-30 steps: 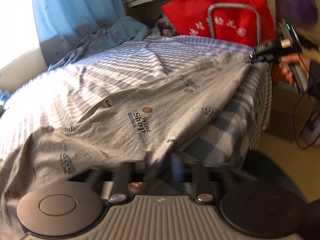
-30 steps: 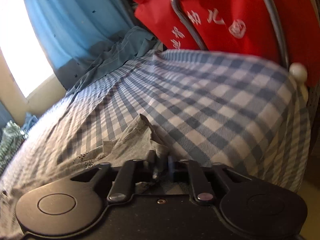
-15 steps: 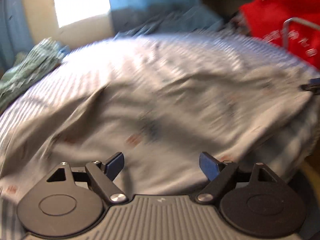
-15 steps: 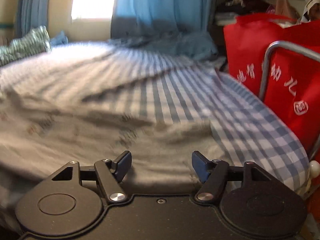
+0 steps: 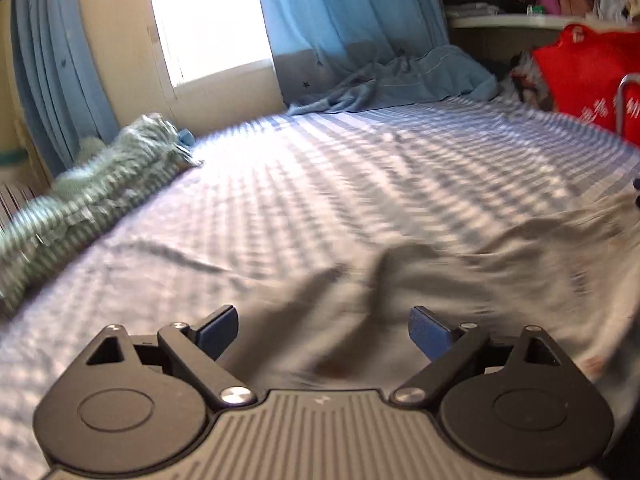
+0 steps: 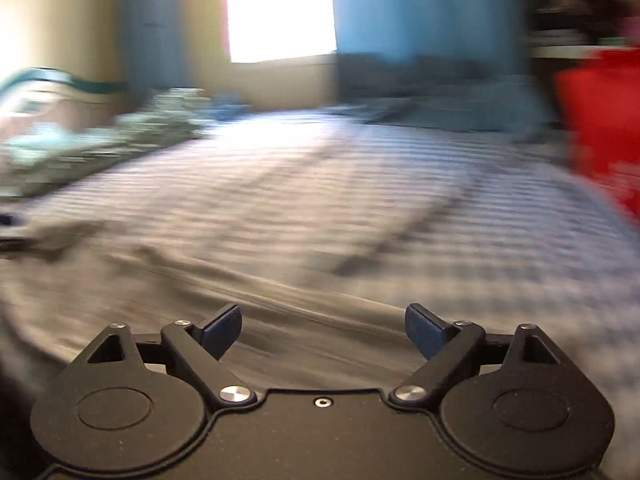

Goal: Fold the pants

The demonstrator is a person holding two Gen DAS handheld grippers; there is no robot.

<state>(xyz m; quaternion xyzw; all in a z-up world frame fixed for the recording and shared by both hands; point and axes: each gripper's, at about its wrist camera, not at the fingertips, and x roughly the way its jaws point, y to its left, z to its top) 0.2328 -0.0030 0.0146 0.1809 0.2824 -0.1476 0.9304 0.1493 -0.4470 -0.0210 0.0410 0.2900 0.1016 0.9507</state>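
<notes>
Left gripper point(image 5: 323, 330) and right gripper point(image 6: 323, 330): jaws opening wide, nothing held. Grey pants point(image 5: 460, 292) rumpled at six o'clock; risk of regrasping one layer, skewing fold.

I count two grippers, left gripper point(image 5: 324, 334) and right gripper point(image 6: 323, 332), each with two blue pads; one pair of grey pants point(image 5: 460, 280) on one checked bed sheet point(image 5: 320, 184); two blue curtains, one either side of one window point(image 5: 208, 16); one red bag point(image 5: 584, 72); one green striped bundle point(image 5: 92, 192); one crumpled blue cloth point(image 5: 404, 80)
</notes>
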